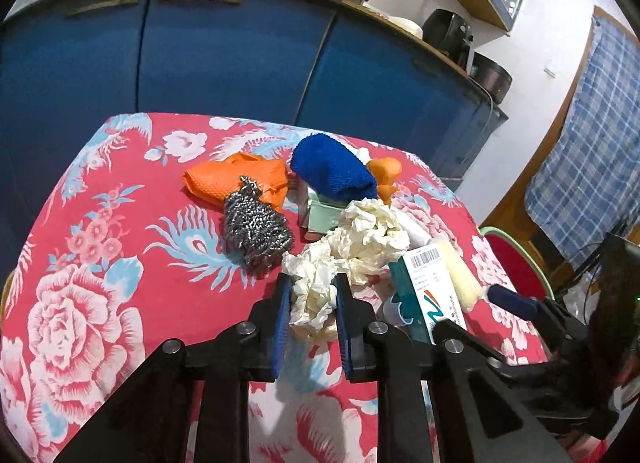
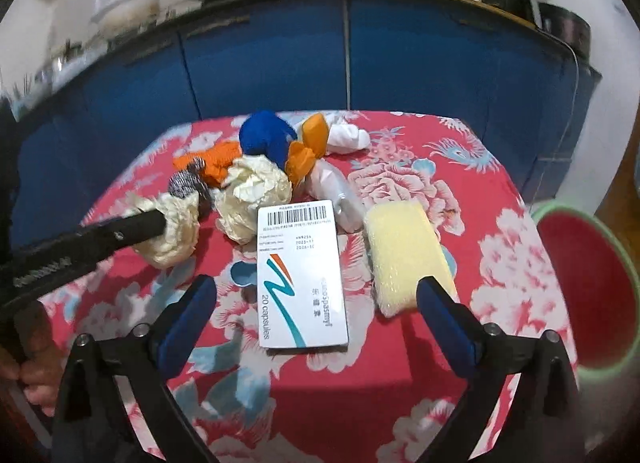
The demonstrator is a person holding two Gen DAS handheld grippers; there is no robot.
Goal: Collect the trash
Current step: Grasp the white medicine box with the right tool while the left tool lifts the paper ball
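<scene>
A crumpled tissue [image 1: 314, 299], near the tabletop's [image 1: 120, 263] front edge, is clamped by the left gripper [image 1: 310, 295]; it should be lifted straight. The right gripper [image 2: 316, 299] is held apart over the capsule box [image 2: 302, 275].

Blue cabinet doors [image 1: 224, 59] far behind red floral-clothed table [image 1: 100, 263]; white wall [image 1: 560, 23] right, blue checked curtain [image 1: 592, 167] far right.

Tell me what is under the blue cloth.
The blue cloth lies draped over a pale green box, whose front face and one side show below it. The box's top and anything behind it are covered, so I cannot tell what else sits there.
</scene>
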